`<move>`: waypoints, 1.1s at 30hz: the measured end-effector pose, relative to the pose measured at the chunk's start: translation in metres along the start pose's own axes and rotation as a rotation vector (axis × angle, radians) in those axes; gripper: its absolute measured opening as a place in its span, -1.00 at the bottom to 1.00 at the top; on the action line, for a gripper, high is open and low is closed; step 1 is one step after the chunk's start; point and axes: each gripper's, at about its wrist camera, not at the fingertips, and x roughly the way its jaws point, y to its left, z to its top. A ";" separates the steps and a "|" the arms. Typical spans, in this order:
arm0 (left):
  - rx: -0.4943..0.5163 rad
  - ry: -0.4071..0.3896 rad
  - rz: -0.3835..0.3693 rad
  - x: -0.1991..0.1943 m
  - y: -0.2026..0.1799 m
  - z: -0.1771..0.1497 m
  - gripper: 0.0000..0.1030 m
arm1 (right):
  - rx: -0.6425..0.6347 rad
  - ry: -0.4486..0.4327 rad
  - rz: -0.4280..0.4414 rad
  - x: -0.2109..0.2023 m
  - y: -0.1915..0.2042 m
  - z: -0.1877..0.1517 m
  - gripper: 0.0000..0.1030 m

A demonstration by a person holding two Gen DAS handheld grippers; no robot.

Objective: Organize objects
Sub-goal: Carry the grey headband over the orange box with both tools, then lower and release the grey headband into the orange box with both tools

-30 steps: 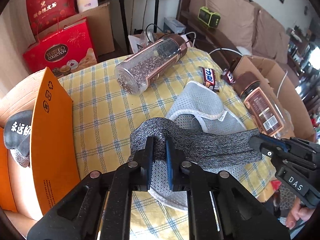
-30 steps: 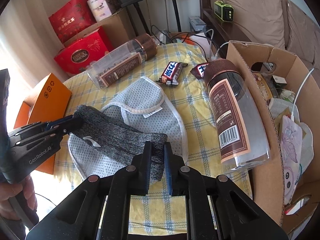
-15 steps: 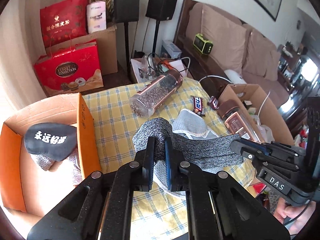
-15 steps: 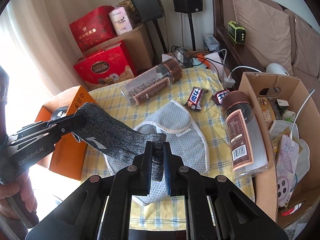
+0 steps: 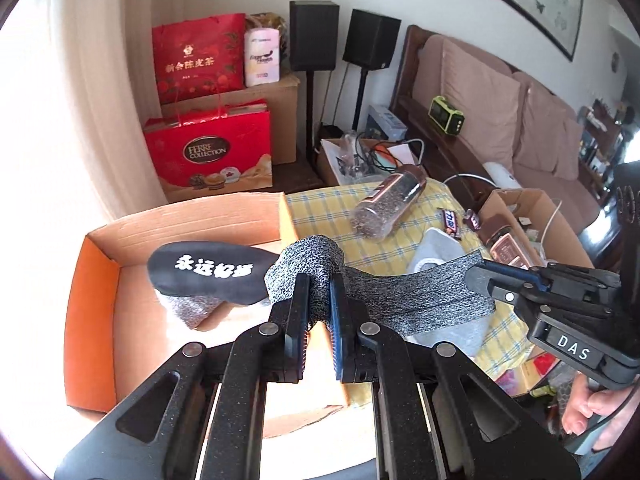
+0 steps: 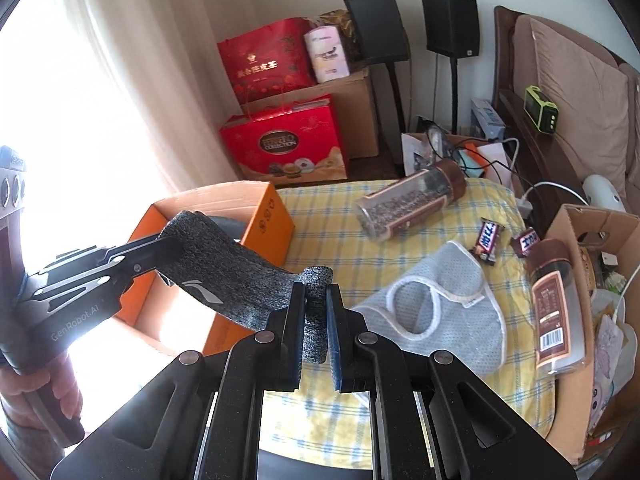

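We are seeing sock [image 6: 224,280] hanging between both grippers, above box [image 6: 264,216] edge. Box sitting at table's [image 6: 332,240] nine o'clock side. Mesh cloth [image 6: 452,320] lying at table's four o'clock; jar [image 6: 408,204] lying at twelve; snack bar [image 6: 486,240] between them.

- The grey sock [image 5: 384,292] is showing as a speckled, matt knit cloth.
- The grippers' fingers [image 5: 298,312] are looking like grainy matt black plastic.
- The orange box [image 6: 268,216] is reading as smooth card outside, raw corrugated cardboard inside.
- The mesh garment [image 6: 448,312], at four o'clock from the sock, is showing as perforated pale cloth.
- The jar [image 6: 412,202] is gleaming, clear and glossy.
- The checked tablecloth [image 6: 332,236] is looking like soft woven fabric.
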 end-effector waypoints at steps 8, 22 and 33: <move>-0.082 0.011 0.060 -0.003 0.063 -0.022 -0.83 | -0.072 0.025 0.059 0.030 0.059 0.005 -0.82; -0.154 0.024 0.132 0.024 0.121 -0.014 -0.83 | -0.108 0.055 0.055 0.076 0.092 0.037 -0.82; -0.156 0.167 0.150 0.072 0.137 -0.048 -0.82 | -0.147 0.146 0.049 0.117 0.099 0.015 -0.82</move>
